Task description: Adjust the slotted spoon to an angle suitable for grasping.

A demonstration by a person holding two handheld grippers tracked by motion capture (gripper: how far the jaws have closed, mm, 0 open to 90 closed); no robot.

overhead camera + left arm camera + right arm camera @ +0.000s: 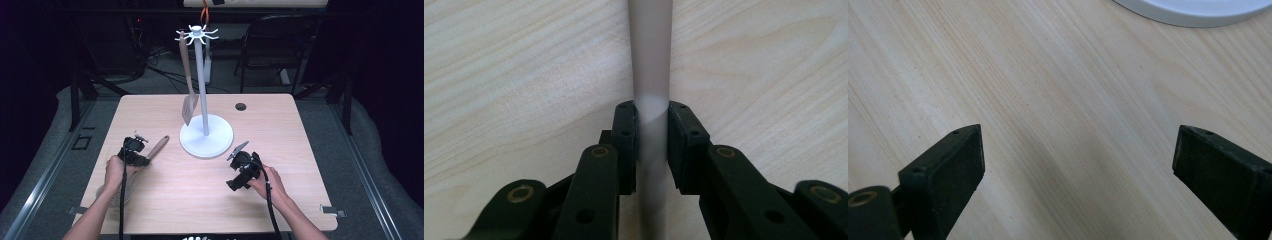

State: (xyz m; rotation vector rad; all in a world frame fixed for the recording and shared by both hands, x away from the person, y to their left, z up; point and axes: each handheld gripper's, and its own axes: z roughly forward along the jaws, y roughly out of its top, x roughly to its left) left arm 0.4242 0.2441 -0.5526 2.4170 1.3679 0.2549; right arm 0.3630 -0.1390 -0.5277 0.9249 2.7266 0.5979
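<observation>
On the left side of the desk (165, 200), the left hand-held gripper (134, 151) sits over a utensil with a long wooden handle (158, 147) that lies flat on the wood, running from near the gripper up and to the right toward the white stand (206, 136). The utensil's round pale head (116, 196) shows below the left hand, near the desk's front left edge. In the left gripper view the handle (651, 75) runs straight up the middle of the picture and passes between the two black pads (626, 145), which press on it from both sides, so this hand-held gripper is pinching the handle low against the desk. The right hand-held gripper (239, 150) rests well apart, on the right half of the desk, just in front of the stand's round base; in the right gripper view its jaws stand spread wide over bare wood, with the edge of the white base (1198, 10) at the top. A spatula (189, 80) hangs from a hook at the top of the stand, its blade close to the pole.
</observation>
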